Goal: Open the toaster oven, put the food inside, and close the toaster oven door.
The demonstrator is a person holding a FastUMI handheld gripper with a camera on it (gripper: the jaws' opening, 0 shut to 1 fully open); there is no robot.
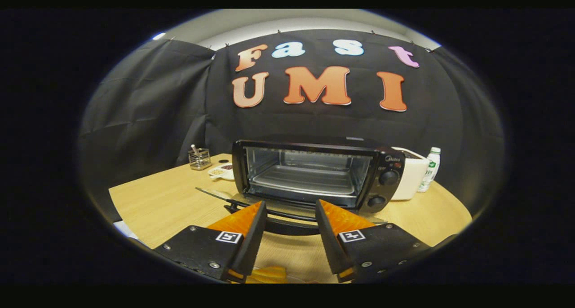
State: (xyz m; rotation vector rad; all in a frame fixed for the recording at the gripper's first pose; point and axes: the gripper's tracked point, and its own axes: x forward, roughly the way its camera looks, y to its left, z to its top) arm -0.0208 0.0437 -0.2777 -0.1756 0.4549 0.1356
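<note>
Gripper view has the tongs [291, 234] released, their two fingers spread apart with nothing pressed between them. Low in the gap near the finger bases lies a yellow piece of food [268, 274], only partly seen. Just ahead of the fingertips the one toaster oven [314, 175] stands on the wooden table [166, 204] with its glass door [269, 204] dropped open and lying flat toward the tongs, its dark handle [289, 225] crossing the gap between the tips. Inside the oven sits one metal tray [305, 182]. Two knobs [387, 178] are stacked on the oven's right panel. Beyond the left finger are one wire holder [200, 159] and one small dish [222, 171]. Beyond the right finger, past the oven, stand one white appliance [411, 173] and one bottle [430, 169].
</note>
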